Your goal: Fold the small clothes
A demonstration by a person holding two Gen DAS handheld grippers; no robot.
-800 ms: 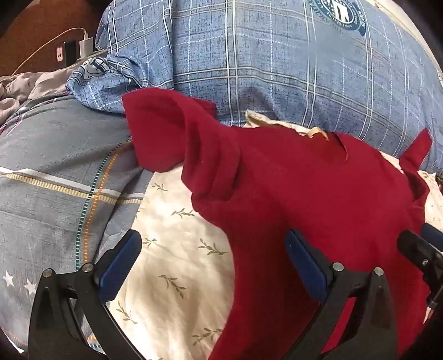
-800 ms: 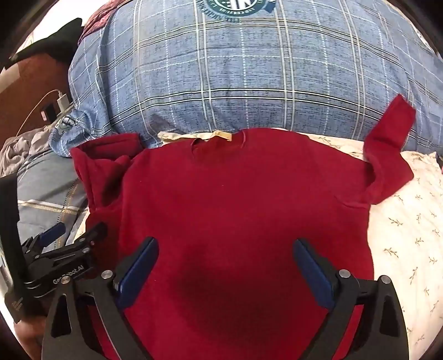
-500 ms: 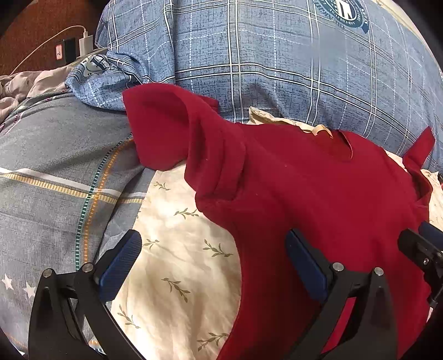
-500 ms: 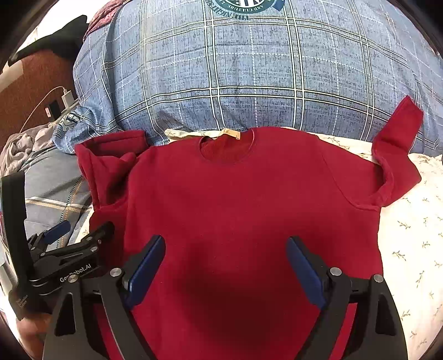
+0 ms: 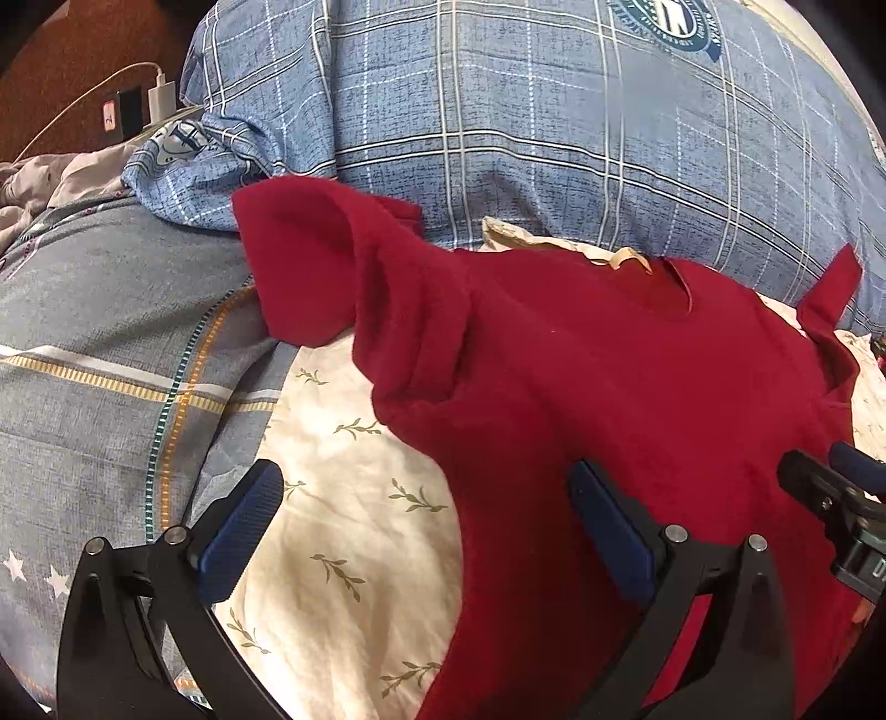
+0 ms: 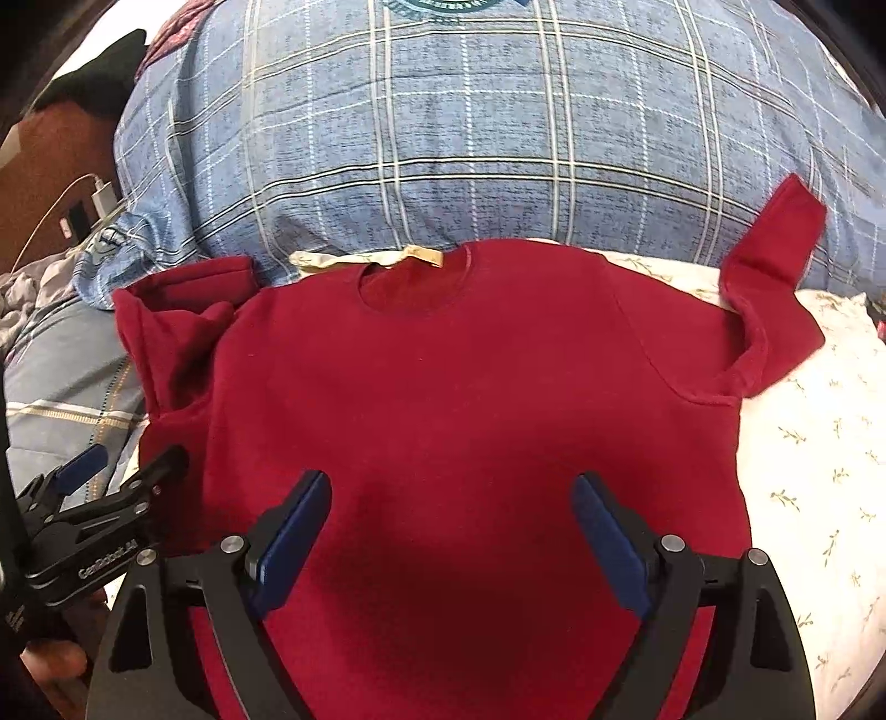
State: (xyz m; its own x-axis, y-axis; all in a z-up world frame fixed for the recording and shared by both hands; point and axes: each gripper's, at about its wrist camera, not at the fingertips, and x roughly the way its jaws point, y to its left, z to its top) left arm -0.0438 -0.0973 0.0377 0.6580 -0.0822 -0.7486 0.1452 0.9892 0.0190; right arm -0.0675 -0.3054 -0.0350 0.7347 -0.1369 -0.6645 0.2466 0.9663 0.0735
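- Above the lower half of the red shirt [image 6: 470,421], the right hand-held gripper [image 6: 451,504] is held with its jaws spread wide, nothing between them.
- Over the shirt's left edge, the left hand-held gripper [image 5: 426,498] is likewise held wide apart and empty.
- The shirt is laid flat, neck away, on a cream leaf-print sheet [image 5: 343,531].
- Both sleeves are seen rumpled, against a blue plaid pillow [image 6: 470,138].

On the left gripper [image 6: 119,468], seen in the right wrist view, white lettering like "GenRobot.AI" is being shown. On the blue plaid pillow [image 5: 554,111], a round emblem [image 5: 662,25] is being shown, its letters unreadable.
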